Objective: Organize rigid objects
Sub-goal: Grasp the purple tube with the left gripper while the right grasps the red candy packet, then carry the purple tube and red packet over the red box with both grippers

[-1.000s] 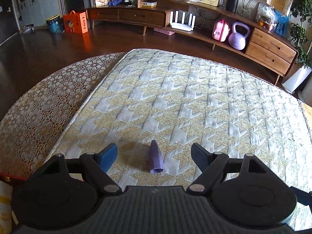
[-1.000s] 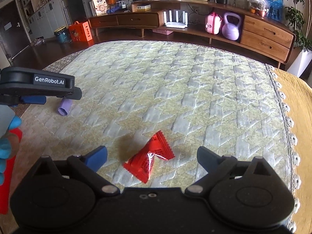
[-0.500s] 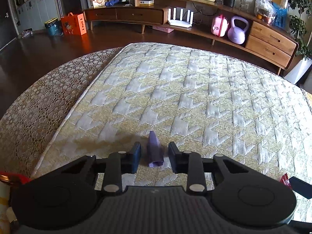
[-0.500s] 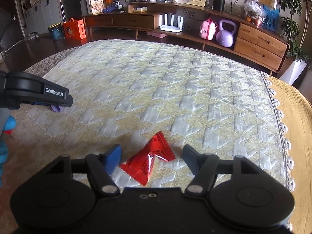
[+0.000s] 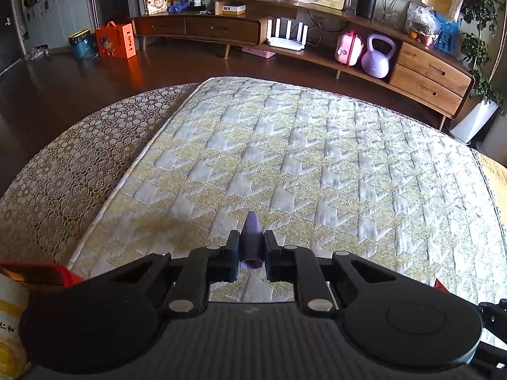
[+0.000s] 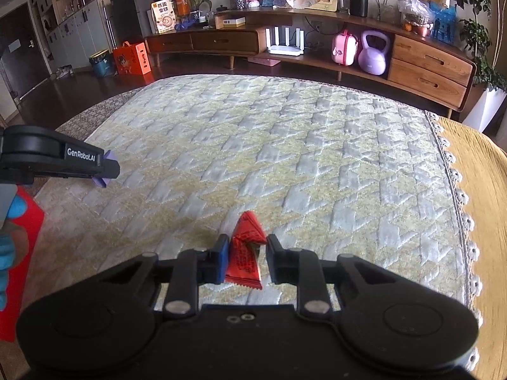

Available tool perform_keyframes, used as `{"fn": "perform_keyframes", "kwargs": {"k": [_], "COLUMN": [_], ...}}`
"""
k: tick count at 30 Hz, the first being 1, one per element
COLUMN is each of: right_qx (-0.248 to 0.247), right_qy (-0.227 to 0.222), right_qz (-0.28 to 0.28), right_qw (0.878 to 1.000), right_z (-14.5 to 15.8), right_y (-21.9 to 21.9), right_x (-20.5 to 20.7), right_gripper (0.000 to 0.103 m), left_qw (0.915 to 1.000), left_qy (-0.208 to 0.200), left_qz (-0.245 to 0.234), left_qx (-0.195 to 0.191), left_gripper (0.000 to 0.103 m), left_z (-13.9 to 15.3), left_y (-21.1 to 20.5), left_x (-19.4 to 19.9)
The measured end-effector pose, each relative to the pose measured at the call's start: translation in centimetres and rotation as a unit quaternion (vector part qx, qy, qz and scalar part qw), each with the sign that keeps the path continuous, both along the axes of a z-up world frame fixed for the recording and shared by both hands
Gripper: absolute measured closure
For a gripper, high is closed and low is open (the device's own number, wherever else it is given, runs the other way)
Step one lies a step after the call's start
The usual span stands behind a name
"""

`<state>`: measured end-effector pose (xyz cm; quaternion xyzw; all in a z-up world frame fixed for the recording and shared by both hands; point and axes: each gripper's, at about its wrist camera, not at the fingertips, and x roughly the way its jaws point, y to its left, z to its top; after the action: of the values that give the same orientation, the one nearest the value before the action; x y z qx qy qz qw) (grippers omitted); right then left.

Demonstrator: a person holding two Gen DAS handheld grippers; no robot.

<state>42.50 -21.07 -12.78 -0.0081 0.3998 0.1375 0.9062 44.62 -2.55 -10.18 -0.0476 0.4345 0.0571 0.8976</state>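
The left tool (image 5: 251, 253) and right tool (image 6: 246, 261) were matt black plastic with bright metal rivets. The purple cap (image 5: 252, 241) looked like smooth, dull plastic. The red sachet (image 6: 245, 251) was glossy, crinkled foil or film. The quilted cover (image 5: 317, 164) was woven cloth with a slight sheen, and the cabinet (image 5: 427, 72) was satin-finished wood above a glossy dark floor (image 5: 63, 95).

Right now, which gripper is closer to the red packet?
Right. The right gripper has the red packet between its fingers. The left gripper is off to the left, shut on the purple cap.
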Motion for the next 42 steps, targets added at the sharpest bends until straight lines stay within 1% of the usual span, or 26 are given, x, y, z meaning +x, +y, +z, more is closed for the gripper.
{"fn": "perform_keyframes", "kwargs": {"k": [3,7,14,19,25,33,42], "right_qx": [0.0,0.006,0.026,0.028,0.028,0.023,0.024], "right_qy": [-0.006,-0.016,-0.013,-0.017,-0.028,-0.047,-0.052], "right_qz": [0.005,0.007,0.017,0.031,0.054,0.092,0.133], "right_qw": [1.0,1.0,0.999,0.999,0.998,0.994,0.989], "right_z": [0.7,1.9,3.8,5.4,7.6,10.4,11.5], "right_y": [-0.2,-0.7,-1.8,-1.4,0.3,3.8,9.0], "right_x": [-1.0,-2.5,-4.9,-7.1,-10.0,-13.4,-15.9], "right_gripper": [0.083,0.083,0.083,0.083,0.083,0.083,0.083], "left_qw": [1.0,0.9998,0.9993,0.9991,0.999,0.9989,0.9994], "left_qy": [0.002,0.001,0.0,-0.002,-0.006,-0.019,-0.026], "left_qz": [-0.007,-0.015,-0.031,-0.036,-0.037,-0.036,-0.012], "left_qx": [-0.006,-0.016,-0.019,-0.025,-0.026,-0.022,-0.019], "left_gripper": [0.088,0.088,0.088,0.088,0.088,0.088,0.088], "left_z": [0.7,1.7,3.9,5.6,7.5,9.6,10.5], "left_y": [0.0,0.2,0.6,1.5,3.3,6.7,12.4], "left_x": [-1.0,-2.4,-5.4,-8.1,-11.6,-16.2,-20.6]}}
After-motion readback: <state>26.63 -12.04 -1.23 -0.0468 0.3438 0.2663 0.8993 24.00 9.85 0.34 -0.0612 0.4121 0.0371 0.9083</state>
